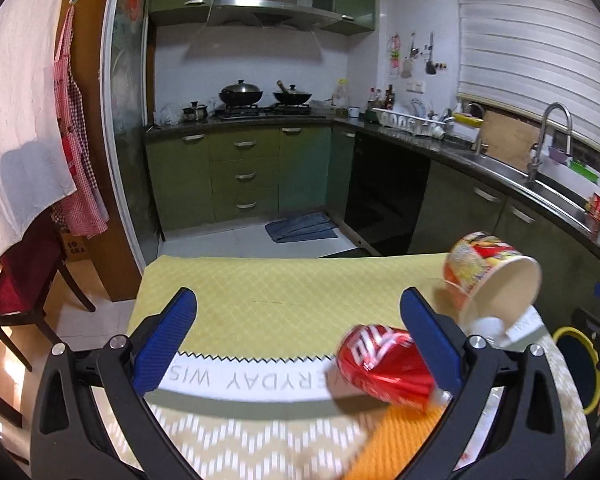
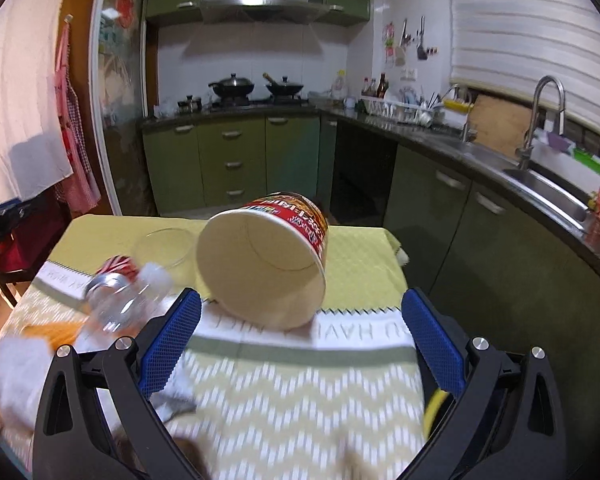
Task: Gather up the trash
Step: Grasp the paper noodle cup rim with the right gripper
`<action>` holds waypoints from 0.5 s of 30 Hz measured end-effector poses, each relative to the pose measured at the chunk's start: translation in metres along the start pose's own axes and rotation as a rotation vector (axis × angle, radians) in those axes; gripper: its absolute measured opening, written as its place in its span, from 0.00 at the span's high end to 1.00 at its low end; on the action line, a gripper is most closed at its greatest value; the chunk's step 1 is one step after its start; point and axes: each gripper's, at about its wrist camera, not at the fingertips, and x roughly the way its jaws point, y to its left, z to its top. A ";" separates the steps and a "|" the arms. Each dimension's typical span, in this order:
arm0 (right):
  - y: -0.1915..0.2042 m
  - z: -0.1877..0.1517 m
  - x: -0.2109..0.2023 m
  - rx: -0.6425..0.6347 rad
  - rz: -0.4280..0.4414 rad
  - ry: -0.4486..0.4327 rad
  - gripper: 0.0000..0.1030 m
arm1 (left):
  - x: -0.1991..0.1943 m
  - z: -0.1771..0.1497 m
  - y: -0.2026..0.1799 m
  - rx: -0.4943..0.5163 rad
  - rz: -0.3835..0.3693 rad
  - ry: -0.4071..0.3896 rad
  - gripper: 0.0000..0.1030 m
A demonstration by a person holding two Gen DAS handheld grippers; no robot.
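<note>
Still, your left hand-held gripper (image 1: 298, 314) and right hand-held gripper (image 2: 301, 316) were wide apart, empty; a finger (image 1: 430, 336) hid part of the red can (image 1: 382, 364), and the clear bottle (image 2: 126, 304) looked blurry.

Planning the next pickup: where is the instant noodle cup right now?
The instant noodle cup lies tipped on its side on the yellow tablecloth, centre of the right wrist view, just beyond the open right gripper, right of the clear plastic bottle.

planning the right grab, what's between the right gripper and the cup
Only bare tablecloth lies between the right gripper and the tipped cup, per the right wrist view.
</note>
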 end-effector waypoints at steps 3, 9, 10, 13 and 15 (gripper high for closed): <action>-0.003 0.011 0.033 -0.002 -0.028 0.019 0.04 | 0.016 -0.003 0.006 -0.028 0.003 0.017 0.06; -0.011 0.019 0.089 -0.021 -0.083 0.065 0.09 | 0.029 -0.007 0.013 -0.020 0.012 0.053 0.06; -0.013 0.018 0.096 -0.020 -0.094 0.073 0.17 | 0.028 -0.007 0.014 -0.019 0.019 0.048 0.06; -0.020 0.021 0.125 0.017 -0.089 0.119 0.35 | 0.026 -0.006 0.016 -0.016 0.019 0.042 0.06; -0.026 0.021 0.136 0.041 -0.080 0.139 0.40 | 0.025 -0.005 0.017 -0.015 0.018 0.036 0.06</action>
